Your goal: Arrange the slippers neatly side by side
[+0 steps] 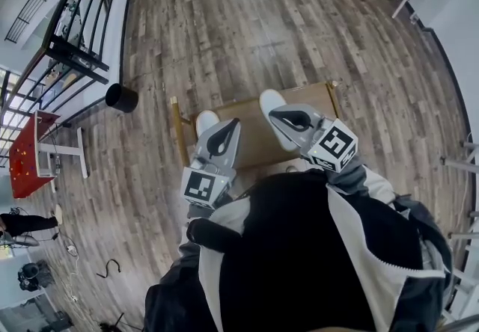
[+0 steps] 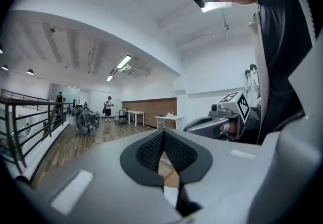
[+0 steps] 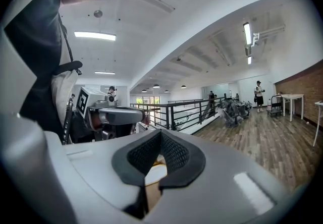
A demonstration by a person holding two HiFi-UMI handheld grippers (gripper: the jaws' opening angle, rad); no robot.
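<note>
**Item: pair of white slippers, for arranging side by side**

- **Location.** Both lie on a brown board [image 1: 254, 136] on the wood floor [image 1: 224, 24], below my raised grippers. The left slipper [image 1: 207, 122] shows only its rounded toe. The right slipper [image 1: 272, 104] reaches further up the board, so the toes look staggered rather than level. There is a gap of bare board between them.
- **Left gripper [image 1: 224, 136].** Held level above the board. In its own view the jaws are pressed together with nothing between the pads.
- **Right gripper [image 1: 292, 120].** Also level, just beside the other. The jaws are closed tight and empty.
- **Handling, my estimate.** The slippers are probably light and soft, with a sole that bends and an upper that collapses under the pads. They aren't fragile. On the smooth board they should slide easily, so a nudge could also skew one.
- **Where to hold.** I would pinch the side edge of the sole or the rim of the upper near the heel, where the material is double. The heels are hidden behind my grippers, so I can't confirm their shape.
</note>
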